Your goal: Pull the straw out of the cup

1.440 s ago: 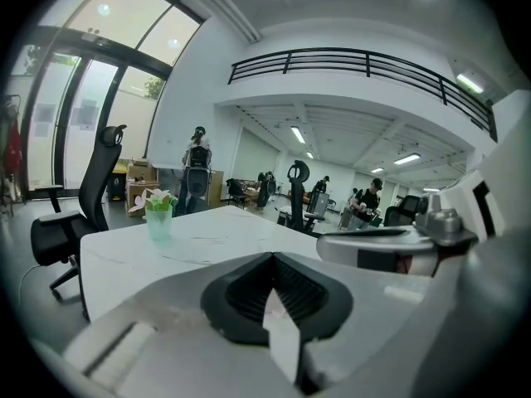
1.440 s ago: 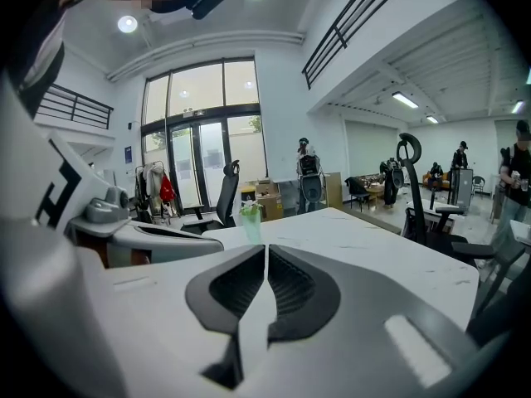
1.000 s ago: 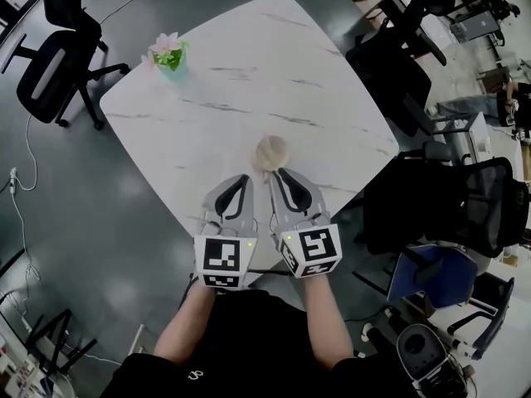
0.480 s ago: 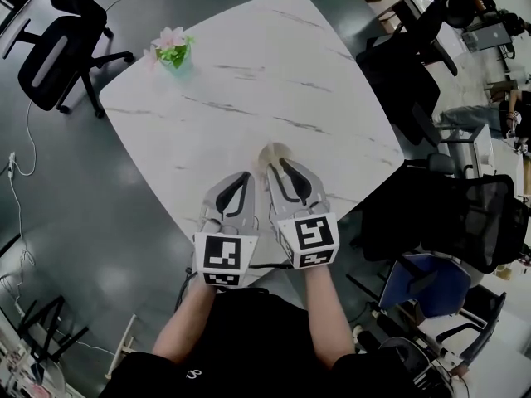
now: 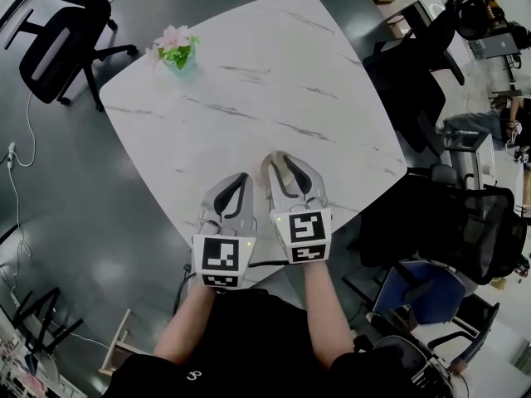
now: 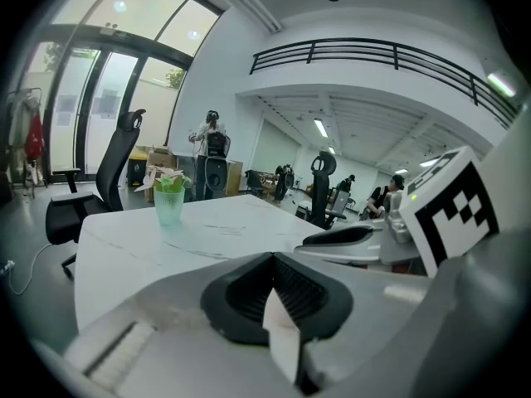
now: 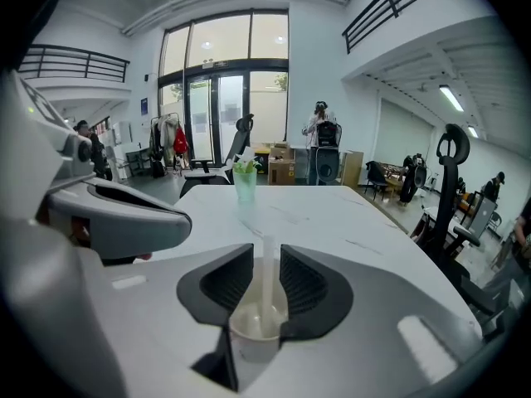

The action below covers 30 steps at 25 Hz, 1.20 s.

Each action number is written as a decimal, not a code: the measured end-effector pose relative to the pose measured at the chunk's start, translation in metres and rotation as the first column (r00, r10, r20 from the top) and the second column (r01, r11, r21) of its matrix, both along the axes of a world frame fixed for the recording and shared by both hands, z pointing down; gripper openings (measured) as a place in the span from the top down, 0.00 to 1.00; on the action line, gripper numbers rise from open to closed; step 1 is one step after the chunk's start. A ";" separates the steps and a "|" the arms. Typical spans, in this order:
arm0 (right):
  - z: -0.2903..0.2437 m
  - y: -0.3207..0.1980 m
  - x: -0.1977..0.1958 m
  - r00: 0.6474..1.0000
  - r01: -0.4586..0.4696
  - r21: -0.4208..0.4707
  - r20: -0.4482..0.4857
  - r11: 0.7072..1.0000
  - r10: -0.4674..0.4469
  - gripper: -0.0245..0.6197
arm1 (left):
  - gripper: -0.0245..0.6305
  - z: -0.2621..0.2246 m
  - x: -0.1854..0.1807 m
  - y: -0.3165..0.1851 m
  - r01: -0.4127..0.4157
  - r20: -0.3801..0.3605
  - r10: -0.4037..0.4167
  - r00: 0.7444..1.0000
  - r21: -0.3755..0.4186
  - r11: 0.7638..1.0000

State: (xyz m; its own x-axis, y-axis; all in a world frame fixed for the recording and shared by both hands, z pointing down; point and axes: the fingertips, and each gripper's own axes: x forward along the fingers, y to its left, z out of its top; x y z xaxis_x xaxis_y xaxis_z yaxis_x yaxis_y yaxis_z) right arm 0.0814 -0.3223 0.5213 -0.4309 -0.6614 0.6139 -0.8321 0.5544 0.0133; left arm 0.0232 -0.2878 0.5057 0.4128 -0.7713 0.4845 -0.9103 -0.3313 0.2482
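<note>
Head view, table: white marbled top [image 5: 249,81], with a flower cup [image 5: 174,50] well apart at the far corner.
Head view, grippers: left gripper [image 5: 230,196] and right gripper [image 5: 287,169] side by side near the table's near edge, right one a little further forward.
Head view, cup: hidden under the right gripper.
Left gripper view, jaws: pads of the left gripper [image 6: 274,259] closed together, nothing held; right gripper [image 6: 348,237] just beside.
Right gripper view, jaws: right gripper [image 7: 266,255] opening, pads standing apart either side of the cup's rim, not seen pressing on it.
Right gripper view, task's thing: pale cup [image 7: 253,338] on the table between the jaws, straw [image 7: 267,284] upright inside, rising through the gap.
Step in hand: likely settling the right jaws round the cup to steady it.
Doing it well: close gently on the cup wall, which probably crushes easily; keep it flat on the table.
Next need: open the left jaws, pinch the straw above the rim, draw straight up along its own line.
Risk: tipping the cup with a sideways pull.
</note>
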 end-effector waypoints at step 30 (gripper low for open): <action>0.000 -0.005 -0.005 0.999 0.002 0.031 -0.043 1.000 0.000 0.89 | 0.96 -0.006 -0.007 0.001 0.013 -0.007 -0.013 1.000 0.014 1.000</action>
